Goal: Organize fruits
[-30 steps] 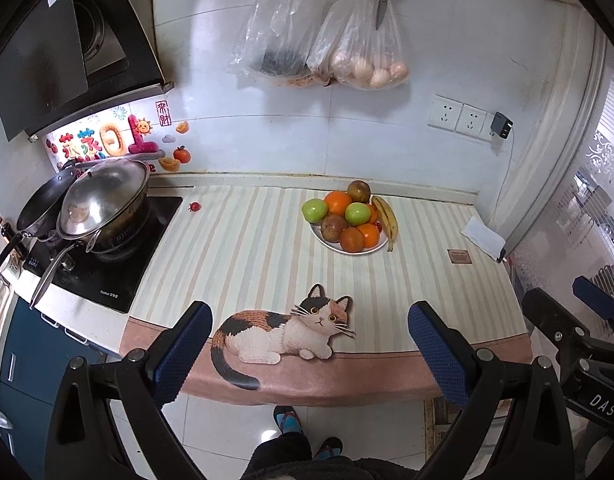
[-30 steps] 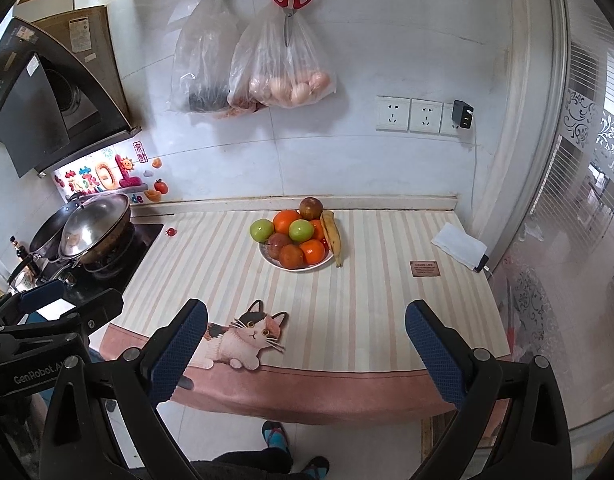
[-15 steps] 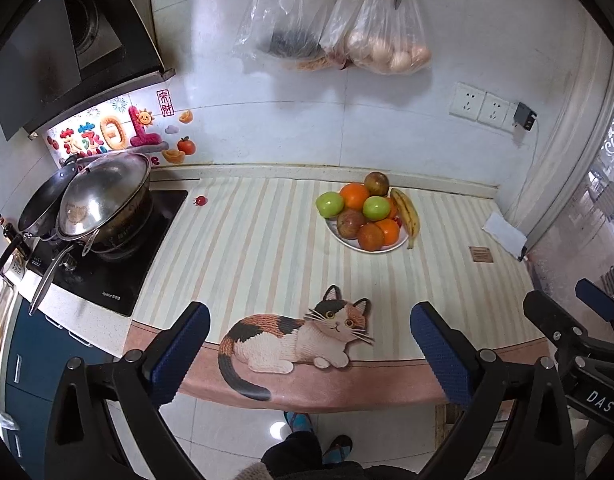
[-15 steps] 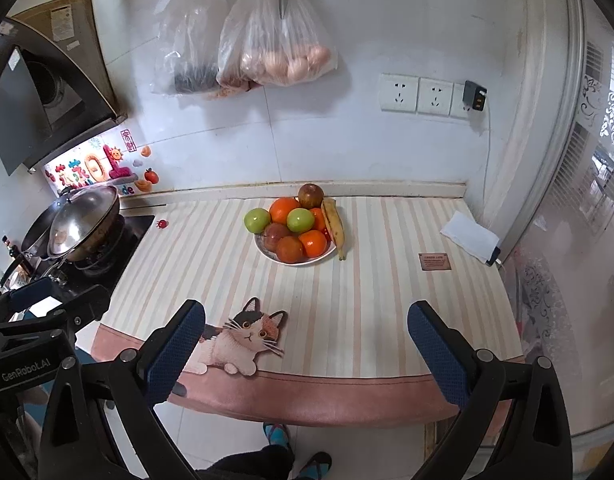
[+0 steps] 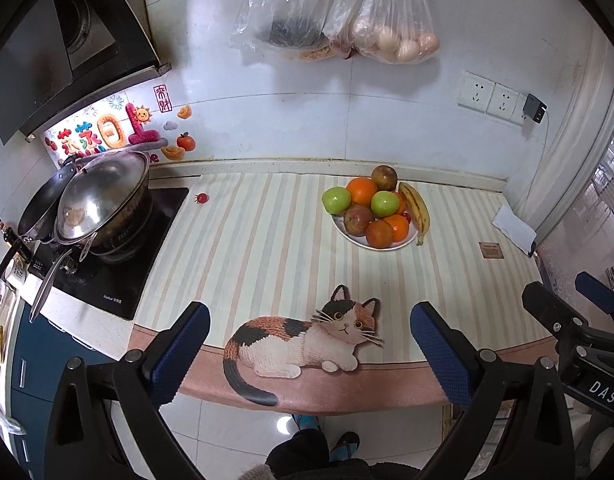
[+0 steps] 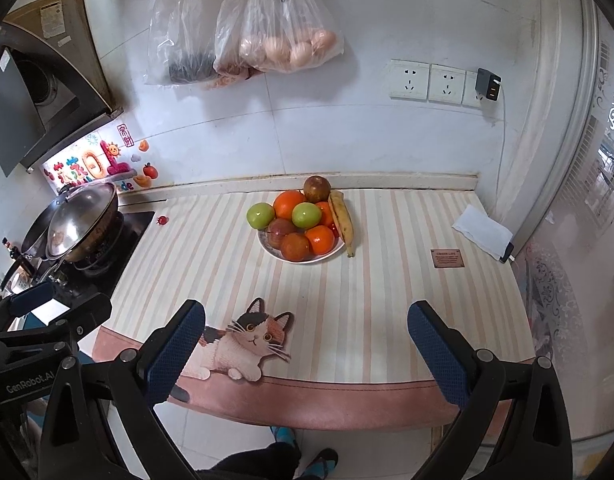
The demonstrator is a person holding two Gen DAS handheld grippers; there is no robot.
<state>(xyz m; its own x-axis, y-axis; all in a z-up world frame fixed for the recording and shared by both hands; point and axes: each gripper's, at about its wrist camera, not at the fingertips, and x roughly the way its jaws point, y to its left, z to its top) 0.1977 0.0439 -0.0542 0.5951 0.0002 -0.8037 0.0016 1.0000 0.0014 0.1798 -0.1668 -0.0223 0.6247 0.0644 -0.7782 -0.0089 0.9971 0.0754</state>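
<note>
A white plate point(image 5: 357, 239) point(image 6: 273, 252) heaped with fruit stands on the striped counter mat near the back wall. It holds two green apples point(image 5: 336, 200) point(image 6: 260, 215), oranges point(image 5: 361, 191) point(image 6: 289, 205), dark red apples point(image 5: 384, 176) point(image 6: 317, 188) and a banana point(image 5: 416, 209) point(image 6: 343, 220) on its right edge. My left gripper point(image 5: 307, 354) is open and empty, above the counter's front edge. My right gripper point(image 6: 306, 352) is open and empty, also at the front edge. Both are well short of the plate.
A cat picture point(image 5: 303, 344) point(image 6: 243, 346) lies on the mat's front. A stove with a lidded wok point(image 5: 99, 204) point(image 6: 81, 224) is at left. Bags point(image 5: 387, 28) point(image 6: 283, 36) hang on the wall. A folded cloth point(image 5: 514, 229) point(image 6: 483, 232) and small brown tag point(image 6: 447, 258) lie at right.
Both grippers have moved forward and closer to the counter; the fruit plate appears larger and lower in view. Jaws stay open.
</note>
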